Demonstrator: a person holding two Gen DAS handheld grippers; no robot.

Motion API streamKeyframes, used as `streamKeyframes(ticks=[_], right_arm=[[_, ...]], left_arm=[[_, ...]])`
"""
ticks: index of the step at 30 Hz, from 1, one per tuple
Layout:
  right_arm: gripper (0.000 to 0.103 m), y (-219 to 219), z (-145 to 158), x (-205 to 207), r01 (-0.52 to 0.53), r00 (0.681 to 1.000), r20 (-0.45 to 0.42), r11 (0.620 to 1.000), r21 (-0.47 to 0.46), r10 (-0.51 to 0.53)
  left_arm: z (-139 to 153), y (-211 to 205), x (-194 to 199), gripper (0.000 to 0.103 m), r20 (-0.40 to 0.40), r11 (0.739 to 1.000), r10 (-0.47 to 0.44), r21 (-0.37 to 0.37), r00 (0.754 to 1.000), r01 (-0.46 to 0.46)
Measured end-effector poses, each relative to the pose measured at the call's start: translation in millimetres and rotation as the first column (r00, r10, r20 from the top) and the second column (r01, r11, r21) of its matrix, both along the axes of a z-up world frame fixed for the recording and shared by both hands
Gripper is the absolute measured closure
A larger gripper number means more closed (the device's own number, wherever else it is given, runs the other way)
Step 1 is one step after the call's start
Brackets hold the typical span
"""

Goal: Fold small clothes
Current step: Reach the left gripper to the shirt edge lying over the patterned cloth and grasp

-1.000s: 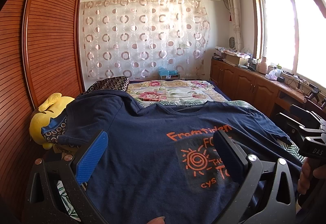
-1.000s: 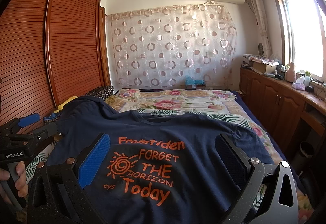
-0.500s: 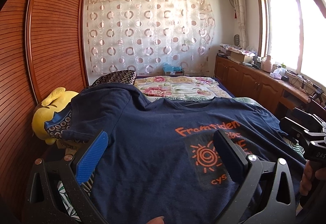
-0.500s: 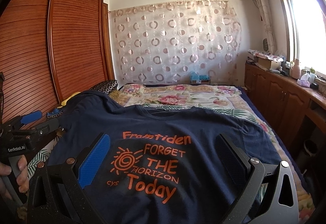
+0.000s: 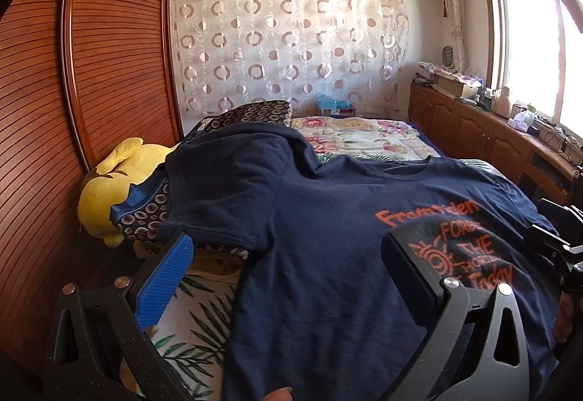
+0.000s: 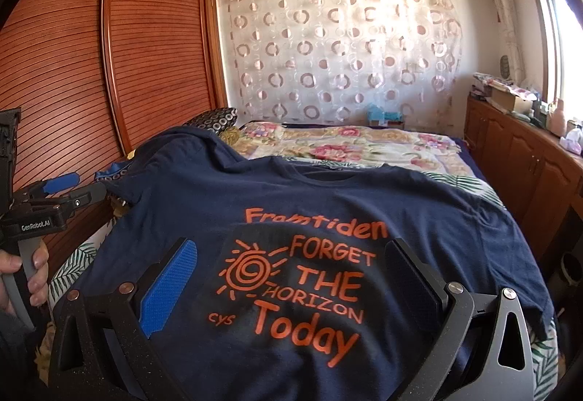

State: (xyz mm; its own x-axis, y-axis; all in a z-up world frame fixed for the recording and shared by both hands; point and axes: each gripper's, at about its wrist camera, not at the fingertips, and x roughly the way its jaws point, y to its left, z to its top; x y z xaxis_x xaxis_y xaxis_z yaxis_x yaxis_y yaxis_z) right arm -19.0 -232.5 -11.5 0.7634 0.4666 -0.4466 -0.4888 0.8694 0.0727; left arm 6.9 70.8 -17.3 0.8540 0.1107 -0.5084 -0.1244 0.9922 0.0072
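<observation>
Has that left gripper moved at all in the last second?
Yes. In its own view the yellow plush and the shirt print have slid right, so the left gripper has swung left. Its jaws stay open.

T-shirt [image 6: 291, 204]: navy, orange print, spiral sun plus lettering, centre of right view. Bed sheet [image 5: 204, 321]: white with green leaf pattern, 7 o'clock in left view. Quilt [image 6: 364, 146]: cream, pink floral, 12 o'clock of shirt. Plush toy [image 5: 109, 189]: yellow, 9 o'clock. Pillow [image 5: 251, 111]: dark with pale ring pattern. Curtain [image 6: 346, 55]: sheer white, brown circles. Wardrobe [image 6: 109, 73]: red-brown slats. Left gripper [image 5: 288, 277] and right gripper [image 6: 291, 277]: black, one blue pad each.
</observation>
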Motion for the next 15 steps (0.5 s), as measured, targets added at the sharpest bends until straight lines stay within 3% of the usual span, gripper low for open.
streamKeyframes(ticks=[15], right_arm=[[0.0, 15.8, -0.6, 32.0, -0.094, 0.995, -0.041, 0.995, -0.045, 0.093]], left_arm=[[-2.9, 74.1, 28.0, 0.0, -0.063, 0.999, 0.039, 0.002, 0.997, -0.039]])
